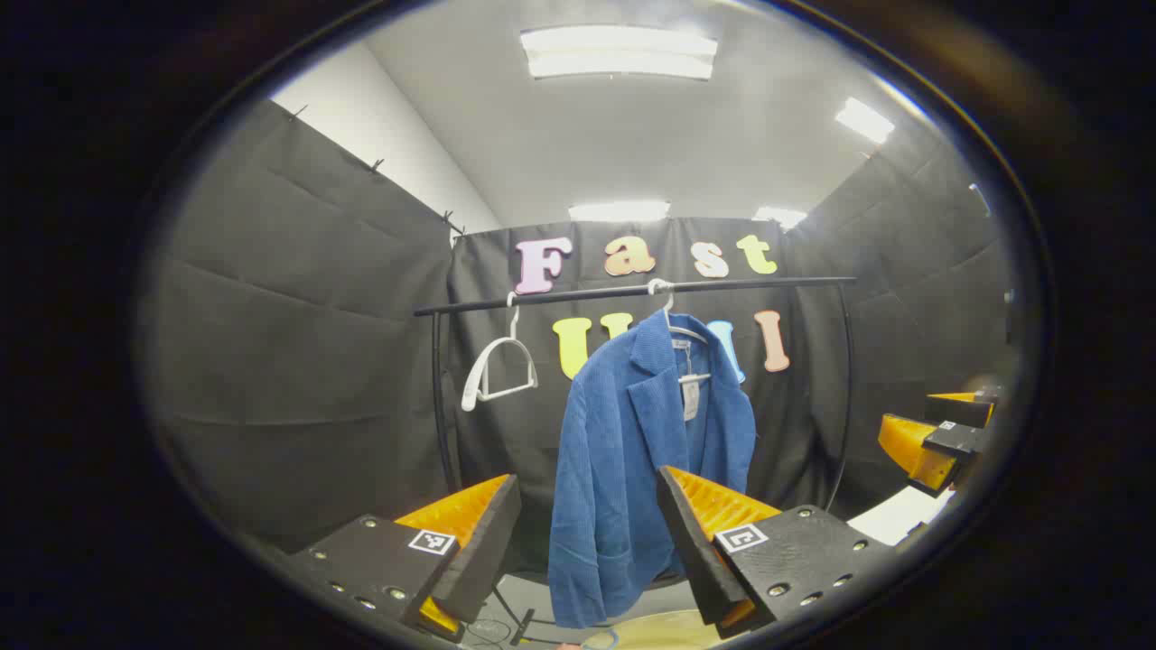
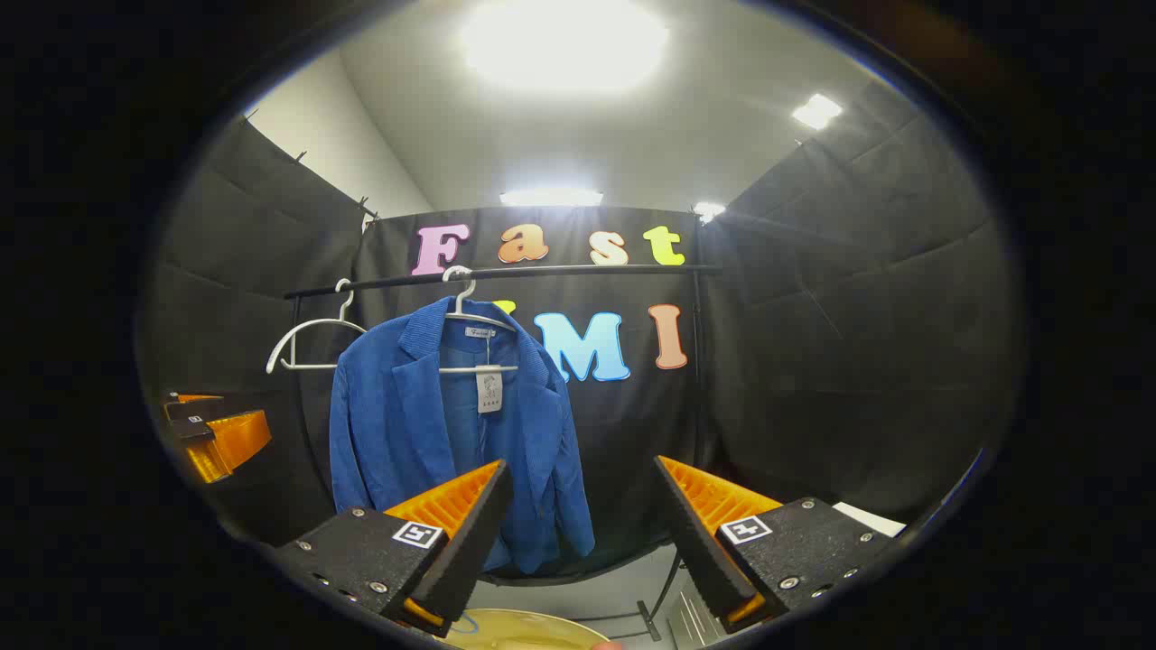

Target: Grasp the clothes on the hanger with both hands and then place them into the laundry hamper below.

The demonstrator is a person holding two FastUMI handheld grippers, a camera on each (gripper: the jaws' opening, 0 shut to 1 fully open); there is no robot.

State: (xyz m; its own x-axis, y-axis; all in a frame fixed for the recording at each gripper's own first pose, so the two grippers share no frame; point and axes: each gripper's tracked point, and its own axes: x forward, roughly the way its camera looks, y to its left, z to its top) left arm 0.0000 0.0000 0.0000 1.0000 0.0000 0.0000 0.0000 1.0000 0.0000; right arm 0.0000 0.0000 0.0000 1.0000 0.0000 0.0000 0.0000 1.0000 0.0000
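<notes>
A blue corduroy jacket (image 1: 632, 451) (image 2: 452, 433) hangs on a white hanger (image 1: 679, 329) (image 2: 470, 316) from a black rail (image 1: 632, 291) (image 2: 506, 271). My left gripper (image 1: 587, 515) is open, well short of the jacket, with nothing between its orange fingers. My right gripper (image 2: 582, 506) is open too, aimed just right of the jacket, and appears at the right edge of the left gripper view (image 1: 939, 433). The left gripper appears at the left edge of the right gripper view (image 2: 217, 433). The pale rim of the laundry hamper (image 2: 515, 627) (image 1: 659, 632) peeks in below.
A second white hanger (image 1: 497, 370) (image 2: 312, 348) hangs bare on the rail to the jacket's left. The rack's black uprights (image 1: 441, 397) (image 2: 697, 361) stand at each end. Black cloth walls close in on all sides.
</notes>
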